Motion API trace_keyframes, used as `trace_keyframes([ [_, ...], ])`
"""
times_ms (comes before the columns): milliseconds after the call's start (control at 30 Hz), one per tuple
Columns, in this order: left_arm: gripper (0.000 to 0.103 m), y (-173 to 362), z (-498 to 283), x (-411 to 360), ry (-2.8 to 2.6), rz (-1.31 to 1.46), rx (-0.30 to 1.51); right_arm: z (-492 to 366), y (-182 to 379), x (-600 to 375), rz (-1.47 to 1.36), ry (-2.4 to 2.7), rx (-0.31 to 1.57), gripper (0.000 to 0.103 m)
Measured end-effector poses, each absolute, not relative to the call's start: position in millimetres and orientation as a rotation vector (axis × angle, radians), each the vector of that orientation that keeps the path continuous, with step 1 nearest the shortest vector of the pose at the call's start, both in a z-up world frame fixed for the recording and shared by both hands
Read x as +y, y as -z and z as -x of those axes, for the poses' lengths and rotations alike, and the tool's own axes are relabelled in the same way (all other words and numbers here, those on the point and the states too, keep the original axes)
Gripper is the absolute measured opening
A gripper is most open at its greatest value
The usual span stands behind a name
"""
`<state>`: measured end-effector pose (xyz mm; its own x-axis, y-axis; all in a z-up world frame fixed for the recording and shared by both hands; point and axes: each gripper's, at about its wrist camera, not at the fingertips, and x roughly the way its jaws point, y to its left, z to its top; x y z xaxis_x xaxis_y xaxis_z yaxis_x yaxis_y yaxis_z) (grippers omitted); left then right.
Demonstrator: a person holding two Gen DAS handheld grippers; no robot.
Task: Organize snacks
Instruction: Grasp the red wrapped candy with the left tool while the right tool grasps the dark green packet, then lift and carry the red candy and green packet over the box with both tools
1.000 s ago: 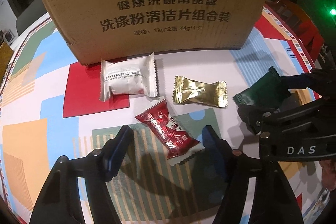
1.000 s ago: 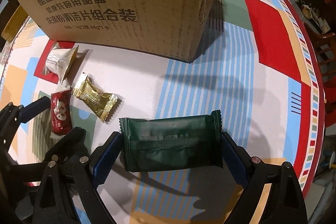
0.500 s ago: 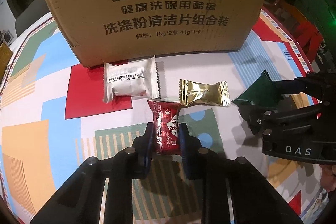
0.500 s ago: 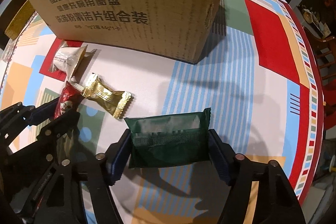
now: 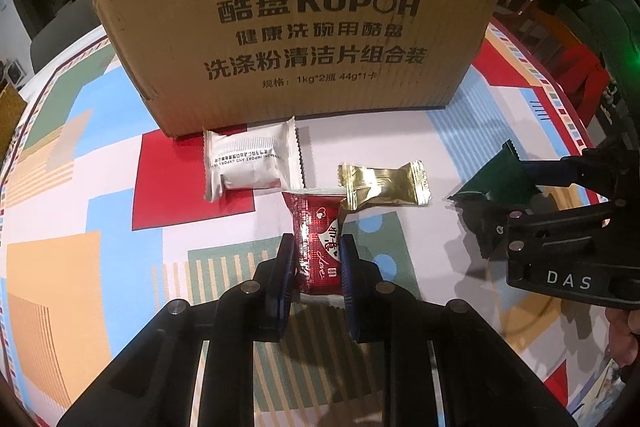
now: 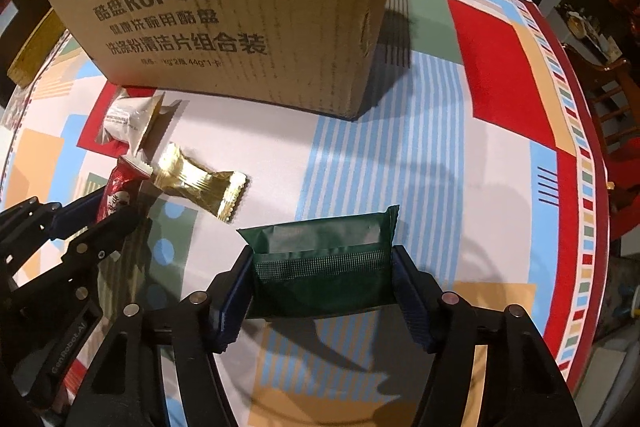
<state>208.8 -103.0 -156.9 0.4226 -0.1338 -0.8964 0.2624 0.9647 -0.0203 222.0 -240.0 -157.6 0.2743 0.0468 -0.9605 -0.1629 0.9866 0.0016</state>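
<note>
My left gripper [image 5: 318, 247] is shut on a red snack packet [image 5: 316, 223], pinching its near half just above the patterned tablecloth [image 5: 120, 187]. The packet's far end touches a gold packet [image 5: 382, 185]. A white packet [image 5: 250, 163] lies behind them, close to the cardboard box [image 5: 304, 27]. My right gripper [image 6: 322, 255] has its jaws closing on a dark green packet [image 6: 320, 291]. Both pads press on its short ends, and it is held a little off the cloth with a shadow under it. In the left wrist view the right gripper [image 5: 500, 187] is at the right.
The big printed box [image 6: 224, 7] stands across the back of the table. The table's right edge [image 6: 592, 227] curves away with wooden chairs [image 6: 616, 99] beyond it. A person's hand [image 5: 624, 331] holds the right gripper's handle.
The left jaws went from wide open around the red packet to shut on it, turning it lengthwise. The right jaws narrowed onto the green packet, which came up off the cloth.
</note>
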Motion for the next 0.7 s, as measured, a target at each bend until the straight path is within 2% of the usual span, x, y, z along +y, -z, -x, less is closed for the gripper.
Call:
trace_keyframes([
  [700, 0.022, 112.4, -200.7, -85.0, 0.244, -0.085, 1.018, -201.8, 114.1, -224.4, 0.105, -0.110, 1.183, 0.066],
])
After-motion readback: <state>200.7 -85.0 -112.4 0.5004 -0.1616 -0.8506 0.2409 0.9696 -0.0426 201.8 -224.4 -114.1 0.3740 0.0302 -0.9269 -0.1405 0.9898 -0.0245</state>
